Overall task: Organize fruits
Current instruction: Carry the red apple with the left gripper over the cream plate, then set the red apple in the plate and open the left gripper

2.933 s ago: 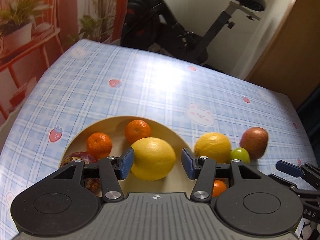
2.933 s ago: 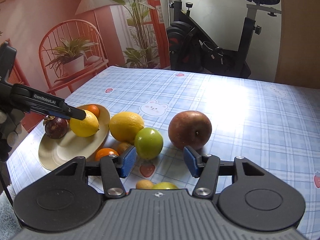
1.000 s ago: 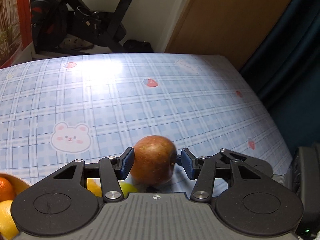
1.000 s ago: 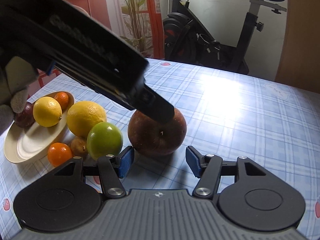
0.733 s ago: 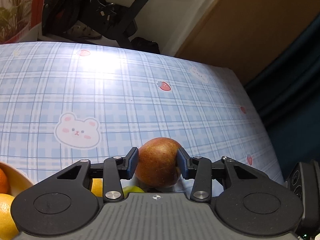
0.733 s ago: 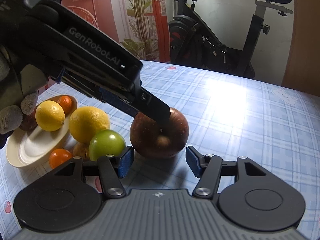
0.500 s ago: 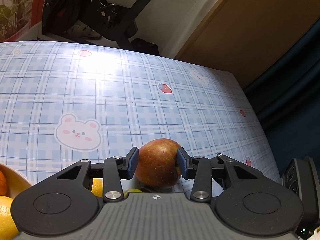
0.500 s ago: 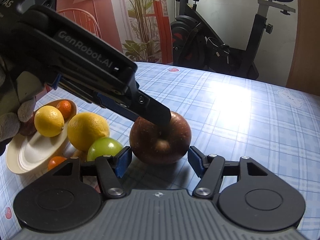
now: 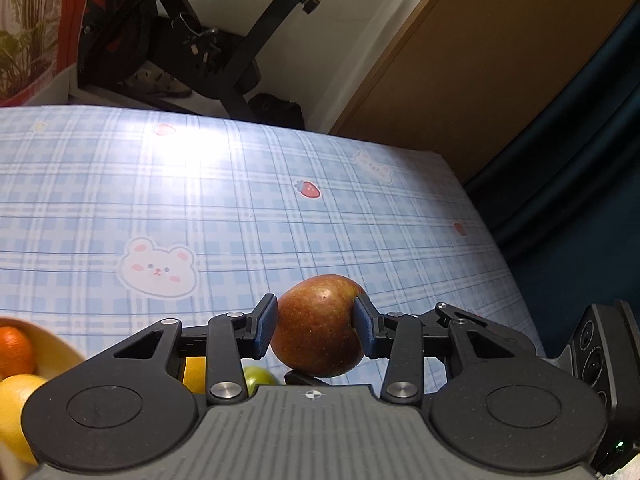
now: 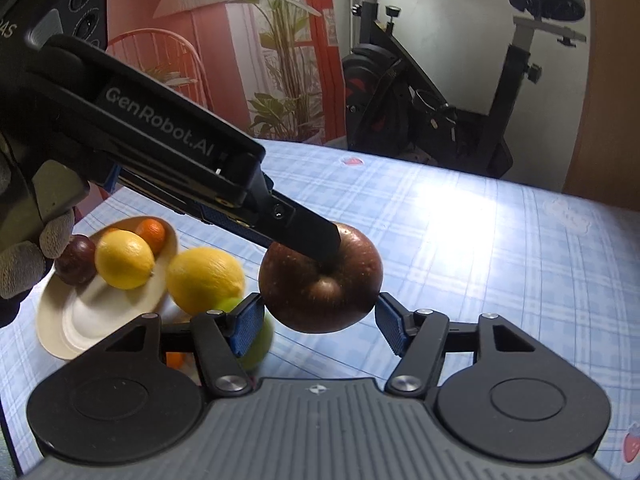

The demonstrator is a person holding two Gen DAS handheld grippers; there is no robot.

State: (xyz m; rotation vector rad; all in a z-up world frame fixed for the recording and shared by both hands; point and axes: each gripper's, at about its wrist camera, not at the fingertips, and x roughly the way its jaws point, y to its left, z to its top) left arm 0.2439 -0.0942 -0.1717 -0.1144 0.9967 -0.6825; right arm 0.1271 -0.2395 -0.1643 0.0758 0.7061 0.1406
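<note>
Plainly "GenRobot.AI" on left gripper [image 10: 316, 248], apparently around apple [image 10: 320, 284].

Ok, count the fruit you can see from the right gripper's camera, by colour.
red-brown apple: 1
yellow fruit: 2
orange fruit: 2
green fruit: 1
dark purple fruit: 1
Total: 7 visible; others may be hidden.

Bright window glare washes out the glossy counter [image 9: 192, 160], fisheye bends the edges, and the green apple [image 10: 256, 340] smears with motion blur.

Red-brown apple [image 9: 318, 336] clamped, off table
</note>
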